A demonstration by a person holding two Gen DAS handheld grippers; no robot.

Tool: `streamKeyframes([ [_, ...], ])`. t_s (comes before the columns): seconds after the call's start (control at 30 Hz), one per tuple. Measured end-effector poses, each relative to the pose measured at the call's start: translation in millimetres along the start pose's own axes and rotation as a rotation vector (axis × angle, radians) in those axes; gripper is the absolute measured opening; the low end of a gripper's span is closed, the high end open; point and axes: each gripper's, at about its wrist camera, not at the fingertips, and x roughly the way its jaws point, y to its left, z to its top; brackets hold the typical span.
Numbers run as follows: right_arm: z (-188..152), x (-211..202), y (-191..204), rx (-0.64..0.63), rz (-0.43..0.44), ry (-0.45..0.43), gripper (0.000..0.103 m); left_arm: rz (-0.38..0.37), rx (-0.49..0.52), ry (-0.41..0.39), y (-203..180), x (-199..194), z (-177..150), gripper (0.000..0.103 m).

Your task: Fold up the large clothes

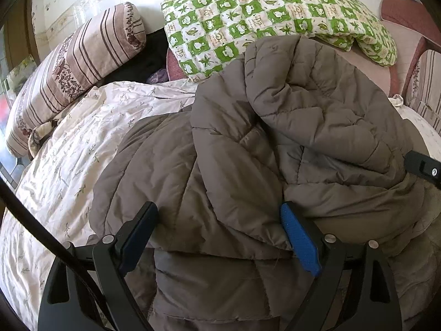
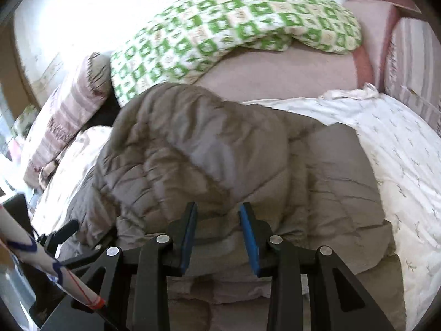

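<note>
A large grey-brown quilted jacket [image 1: 275, 138] lies bunched on the bed, partly folded over itself. My left gripper [image 1: 220, 212] is wide open, low over the jacket's near edge, with fabric between its fingers but not pinched. In the right wrist view the jacket [image 2: 206, 151] fills the middle. My right gripper [image 2: 217, 212] is open with a narrower gap, just above the jacket's near fold. Part of the right gripper [image 1: 424, 165] shows at the right edge of the left wrist view.
The jacket rests on a white floral bedsheet [image 1: 69, 165]. A green checked quilt [image 1: 261, 13] and a striped pillow [image 1: 77, 63] lie behind it. A pink sheet [image 2: 289, 74] and another striped pillow [image 2: 413, 63] sit at the back right.
</note>
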Motion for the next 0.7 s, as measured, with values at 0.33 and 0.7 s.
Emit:
streamKeyframes([
  [0.33,-12.9,34.2,3.2,-0.031,-0.016,0.121,0.038,0.003,0.004,-0.001,0.8,-0.1,-1.1,0.09],
  [0.7,-8.5,1.1,23.9,-0.09,0.047,0.047,0.039,-0.023,-0.016,-0.073,1.6,-20.9,4.4,0.09],
])
